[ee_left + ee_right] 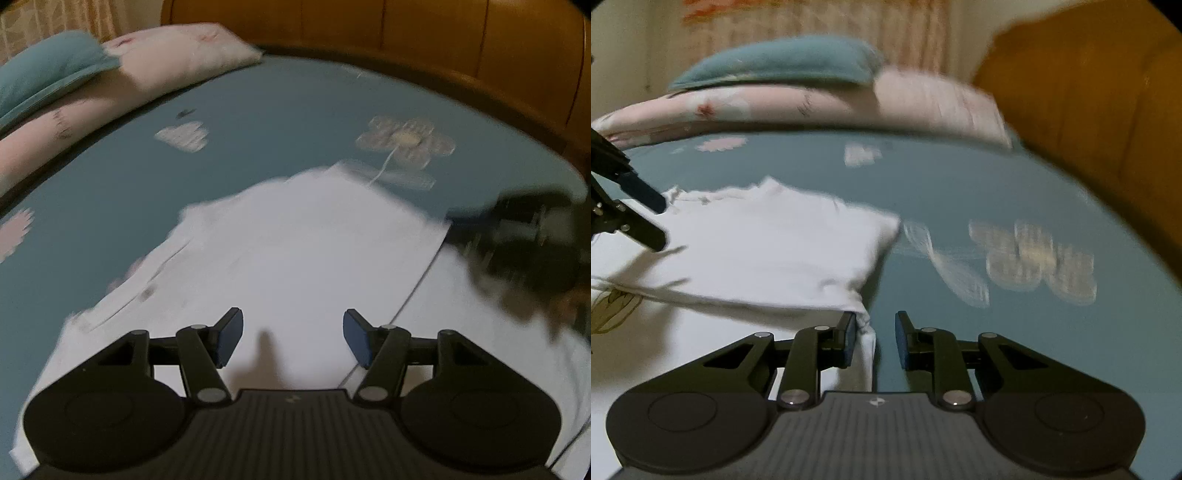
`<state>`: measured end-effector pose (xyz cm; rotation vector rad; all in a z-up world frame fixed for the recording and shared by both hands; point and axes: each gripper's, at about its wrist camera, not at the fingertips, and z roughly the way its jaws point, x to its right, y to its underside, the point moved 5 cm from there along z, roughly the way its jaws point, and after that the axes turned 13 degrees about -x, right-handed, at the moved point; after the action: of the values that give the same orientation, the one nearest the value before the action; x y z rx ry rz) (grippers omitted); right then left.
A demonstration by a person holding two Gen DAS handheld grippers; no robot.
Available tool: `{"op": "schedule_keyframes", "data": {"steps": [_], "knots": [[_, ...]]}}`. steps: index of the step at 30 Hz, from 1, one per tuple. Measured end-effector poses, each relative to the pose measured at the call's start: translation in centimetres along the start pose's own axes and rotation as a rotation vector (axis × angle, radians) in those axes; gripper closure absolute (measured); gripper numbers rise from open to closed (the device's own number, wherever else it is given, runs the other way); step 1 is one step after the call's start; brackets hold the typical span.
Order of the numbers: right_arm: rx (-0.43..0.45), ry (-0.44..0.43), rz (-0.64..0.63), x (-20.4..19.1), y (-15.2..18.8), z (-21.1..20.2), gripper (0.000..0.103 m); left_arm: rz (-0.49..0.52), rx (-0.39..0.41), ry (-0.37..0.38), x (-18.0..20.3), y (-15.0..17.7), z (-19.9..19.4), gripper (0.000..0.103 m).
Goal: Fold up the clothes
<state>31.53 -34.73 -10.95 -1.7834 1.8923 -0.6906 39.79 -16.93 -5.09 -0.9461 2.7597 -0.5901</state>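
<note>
A white garment lies flat on the teal bed sheet, with one part folded over the rest. My left gripper is open and empty just above the white cloth. My right gripper is open, its jaws on either side of the bunched right edge of the garment without pinching it. The left gripper's fingers show at the left edge of the right wrist view. The right gripper shows blurred at the right of the left wrist view.
A pink quilt and a teal pillow are piled at the far side of the bed. A wooden headboard curves behind it. The sheet has pale flower prints. A drawing shows on the garment at left.
</note>
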Motion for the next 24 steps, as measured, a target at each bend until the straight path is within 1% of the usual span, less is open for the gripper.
{"op": "schedule_keyframes", "data": {"steps": [1, 3, 5, 7, 8, 9, 11, 12, 15, 17, 19, 23, 24], "knots": [[-0.023, -0.033, 0.047, 0.7, 0.4, 0.3, 0.078, -0.005, 0.008, 0.027, 0.8, -0.9, 0.4, 0.041], [-0.033, -0.058, 0.069, 1.2, 0.7, 0.0, 0.078, -0.017, 0.027, 0.071, 2.0, -2.5, 1.0, 0.041], [-0.039, -0.047, 0.062, 1.5, 1.0, -0.5, 0.078, -0.04, 0.035, 0.115, 3.2, -4.2, 1.9, 0.04], [-0.032, -0.082, 0.073, 2.1, 1.3, -1.0, 0.076, -0.071, 0.045, 0.166, 4.2, -5.7, 3.0, 0.04], [-0.028, -0.088, 0.078, 2.3, 1.3, -1.2, 0.073, -0.084, 0.057, 0.193, 4.7, -6.3, 3.4, 0.04], [-0.022, -0.084, 0.088, 2.8, 1.4, -1.6, 0.072, -0.102, 0.064, 0.228, 5.1, -6.9, 4.0, 0.04], [-0.007, -0.087, 0.106, 3.6, 1.5, -2.1, 0.072, -0.147, 0.044, 0.294, 5.4, -7.9, 5.6, 0.04], [-0.001, -0.096, 0.121, 4.0, 1.5, -2.4, 0.072, -0.17, 0.031, 0.312, 5.5, -8.3, 6.6, 0.04], [0.013, -0.131, 0.162, 4.9, 1.4, -3.1, 0.071, -0.206, 0.018, 0.308, 5.6, -9.6, 9.2, 0.043], [0.013, -0.144, 0.174, 5.4, 1.3, -3.3, 0.07, -0.226, 0.033, 0.328, 5.5, -10.7, 10.5, 0.043], [0.004, -0.153, 0.183, 5.6, 1.3, -3.0, 0.067, -0.244, 0.054, 0.332, 5.4, -12.0, 11.4, 0.042], [-0.009, -0.168, 0.204, 6.0, 1.2, -2.9, 0.065, -0.281, 0.073, 0.313, 4.8, -13.4, 11.1, 0.042], [-0.009, -0.171, 0.21, 6.2, 1.2, -2.9, 0.061, -0.281, 0.08, 0.308, 4.8, -13.3, 10.6, 0.042]]}}
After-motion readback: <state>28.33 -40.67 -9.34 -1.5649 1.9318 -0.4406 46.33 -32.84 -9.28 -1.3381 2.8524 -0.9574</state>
